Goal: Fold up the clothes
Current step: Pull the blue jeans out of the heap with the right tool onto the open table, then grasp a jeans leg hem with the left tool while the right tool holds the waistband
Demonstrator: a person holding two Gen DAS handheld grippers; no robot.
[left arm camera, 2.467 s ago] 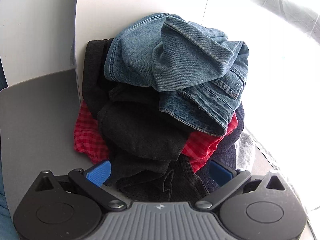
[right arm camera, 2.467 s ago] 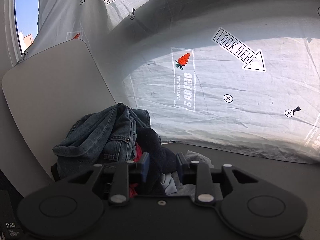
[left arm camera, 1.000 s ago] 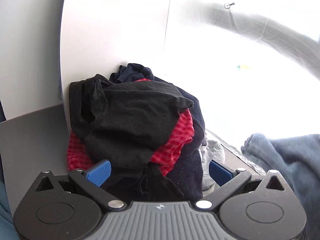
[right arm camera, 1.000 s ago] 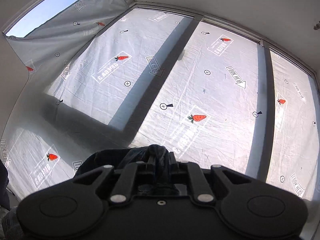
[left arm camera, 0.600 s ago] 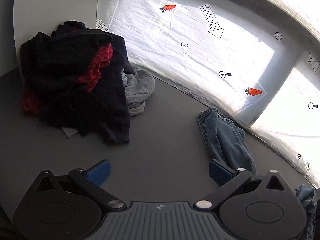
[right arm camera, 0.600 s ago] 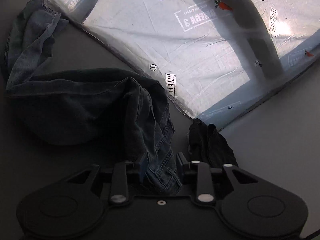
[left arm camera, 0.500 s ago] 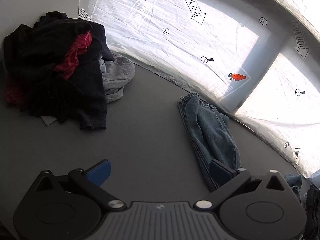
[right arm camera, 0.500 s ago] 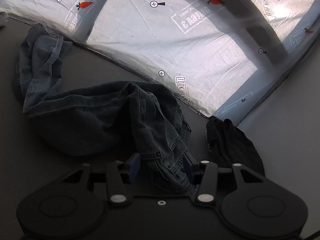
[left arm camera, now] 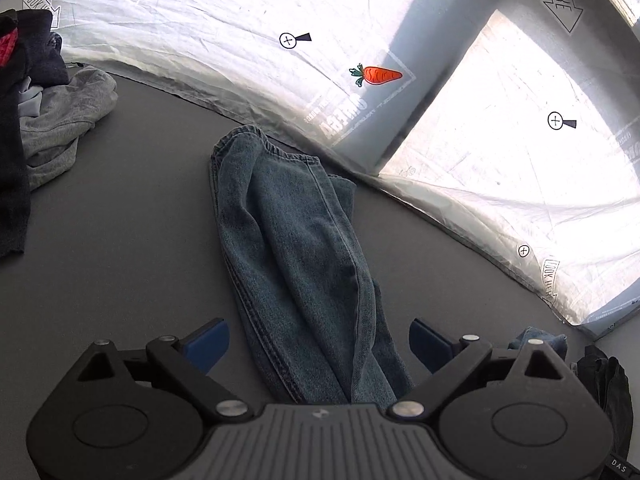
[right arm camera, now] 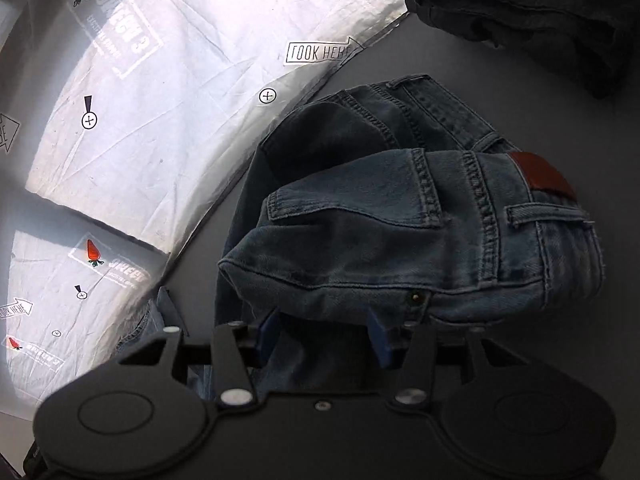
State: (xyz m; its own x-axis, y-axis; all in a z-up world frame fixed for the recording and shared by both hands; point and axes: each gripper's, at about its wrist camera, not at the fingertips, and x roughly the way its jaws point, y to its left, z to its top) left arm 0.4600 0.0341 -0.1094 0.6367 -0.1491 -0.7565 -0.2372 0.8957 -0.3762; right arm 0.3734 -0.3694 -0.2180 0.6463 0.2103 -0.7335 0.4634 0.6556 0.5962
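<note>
- The jeans (left arm camera: 300, 248), earlier atop the clothes pile (left arm camera: 16, 128), now lie spread on the table (left arm camera: 120, 240).
- The right gripper (right arm camera: 324, 334), earlier clamping denim, now stands parted around it.

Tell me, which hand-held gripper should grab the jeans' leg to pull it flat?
Probably the left hand-held gripper. It is open, with the jeans leg lying straight between its fingers on the table. The right hand-held gripper sits at the bunched waist end.
</note>
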